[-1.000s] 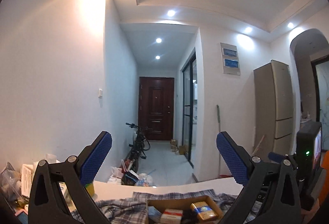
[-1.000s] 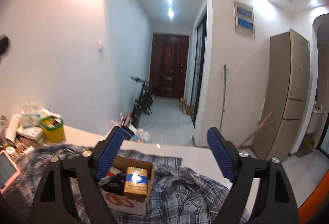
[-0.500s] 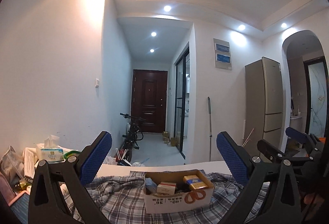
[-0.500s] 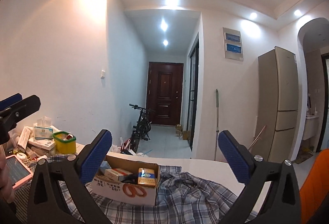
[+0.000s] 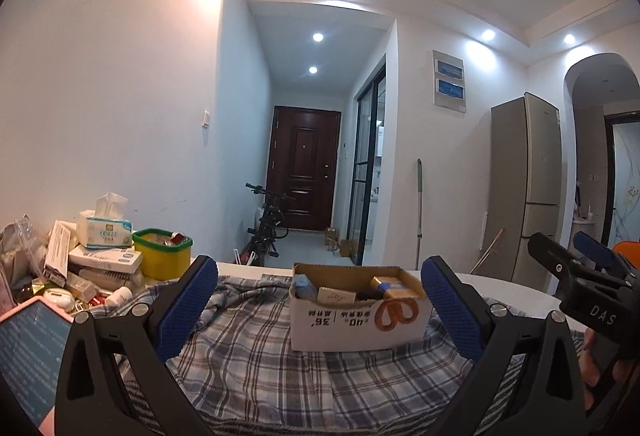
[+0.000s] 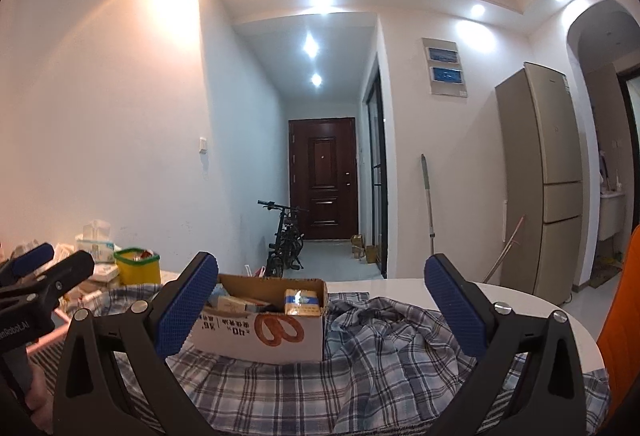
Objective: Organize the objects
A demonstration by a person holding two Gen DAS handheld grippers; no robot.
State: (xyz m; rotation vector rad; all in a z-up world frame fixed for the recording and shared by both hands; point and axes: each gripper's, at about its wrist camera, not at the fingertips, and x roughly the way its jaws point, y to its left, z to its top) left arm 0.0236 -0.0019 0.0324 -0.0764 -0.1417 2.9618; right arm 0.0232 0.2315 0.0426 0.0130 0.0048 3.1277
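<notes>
A small open cardboard box (image 5: 356, 320) with several small packets inside sits on a blue plaid cloth (image 5: 280, 368) on a white table. It also shows in the right wrist view (image 6: 264, 328), on the same cloth (image 6: 384, 356). My left gripper (image 5: 320, 308) is open and empty, held level in front of the box. My right gripper (image 6: 320, 304) is open and empty, with the box behind its left finger. The right gripper also shows at the right edge of the left wrist view (image 5: 580, 268).
A clutter pile lies at the table's left: a tissue pack (image 5: 105, 228), a yellow tub with green rim (image 5: 162, 256), white boxes and a pink-cased tablet (image 5: 28, 360). An orange chair (image 6: 624, 316) stands at the right. The white table edge (image 6: 540, 300) curves behind.
Both grippers have tilted downward, so the table, cloth and box now show more fully. The box now lies between the left gripper's fingers. Both stay open.
</notes>
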